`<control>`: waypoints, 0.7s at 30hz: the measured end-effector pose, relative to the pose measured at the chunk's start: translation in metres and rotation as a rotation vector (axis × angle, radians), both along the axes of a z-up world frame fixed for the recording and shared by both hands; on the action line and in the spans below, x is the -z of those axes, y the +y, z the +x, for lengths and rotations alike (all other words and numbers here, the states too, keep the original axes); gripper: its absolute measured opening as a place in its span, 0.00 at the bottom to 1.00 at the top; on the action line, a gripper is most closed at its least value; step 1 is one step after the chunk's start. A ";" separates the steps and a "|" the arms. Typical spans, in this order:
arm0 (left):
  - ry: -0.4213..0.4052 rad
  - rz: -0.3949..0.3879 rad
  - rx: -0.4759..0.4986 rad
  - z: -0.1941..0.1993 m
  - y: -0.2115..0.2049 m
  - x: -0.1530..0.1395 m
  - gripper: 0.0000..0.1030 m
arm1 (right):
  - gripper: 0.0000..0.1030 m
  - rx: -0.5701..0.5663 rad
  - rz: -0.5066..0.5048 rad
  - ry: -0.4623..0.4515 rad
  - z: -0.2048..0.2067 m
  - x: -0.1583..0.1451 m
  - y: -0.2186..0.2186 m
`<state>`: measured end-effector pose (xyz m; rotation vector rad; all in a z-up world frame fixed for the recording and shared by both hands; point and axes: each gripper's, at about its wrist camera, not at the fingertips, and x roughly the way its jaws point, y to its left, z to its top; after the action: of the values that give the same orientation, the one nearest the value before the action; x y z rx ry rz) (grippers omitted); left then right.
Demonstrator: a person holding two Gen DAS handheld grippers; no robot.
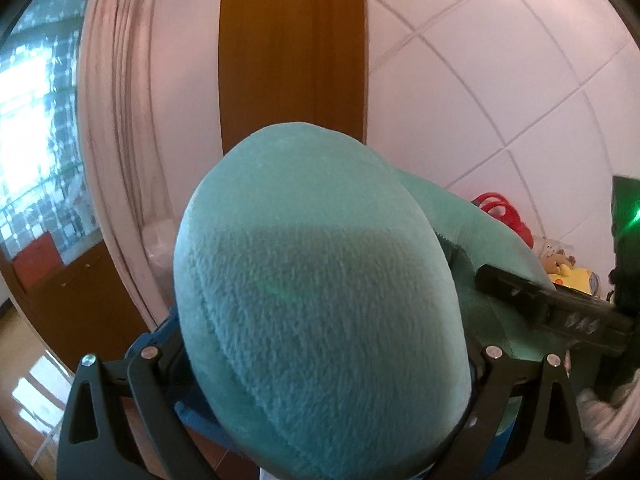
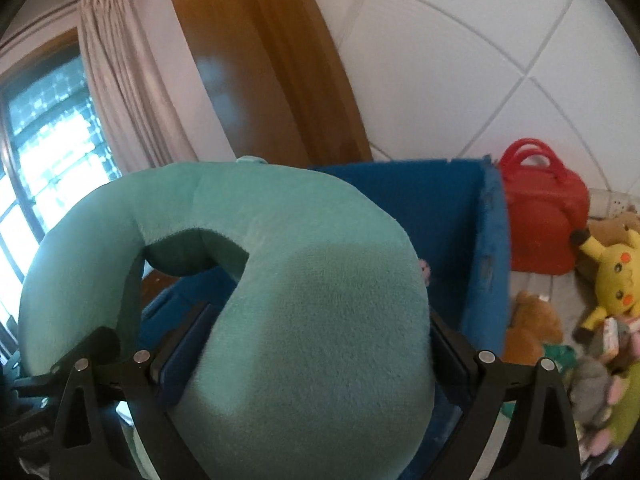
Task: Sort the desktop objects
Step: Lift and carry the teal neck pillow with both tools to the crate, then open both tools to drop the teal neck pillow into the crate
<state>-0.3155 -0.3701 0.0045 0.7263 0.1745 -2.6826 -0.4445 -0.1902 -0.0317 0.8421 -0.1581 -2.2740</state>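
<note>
Both grippers clamp one fuzzy teal U-shaped pillow [image 2: 256, 280]: the left gripper [image 1: 320, 356] on one rounded end, the right gripper [image 2: 296, 356] on the other. Behind it stands one blue felt bin [image 2: 486, 256], then one glossy red bag [image 2: 540, 220] and one yellow plush [image 2: 614, 276].

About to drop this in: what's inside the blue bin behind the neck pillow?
In the right wrist view, the blue bin shows bare inner walls and one small pink item at the pillow's edge. The teal neck pillow covers its floor, so other contents cannot be seen.
</note>
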 end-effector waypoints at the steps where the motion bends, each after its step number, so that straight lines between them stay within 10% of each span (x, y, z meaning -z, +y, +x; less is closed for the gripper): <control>1: -0.007 0.019 0.005 -0.008 -0.006 0.004 0.96 | 0.95 0.010 0.004 0.003 -0.003 0.000 -0.002; 9: -0.185 0.035 0.019 -0.062 -0.014 0.047 0.98 | 0.95 0.072 0.053 0.008 -0.012 0.003 -0.010; 21: -0.127 0.047 0.021 -0.032 -0.021 0.041 1.00 | 1.00 0.102 0.137 0.034 0.020 -0.010 -0.008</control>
<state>-0.3480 -0.3914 -0.0368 0.9141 0.1988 -2.6500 -0.4245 -0.1978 -0.0220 0.8832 -0.0298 -2.4148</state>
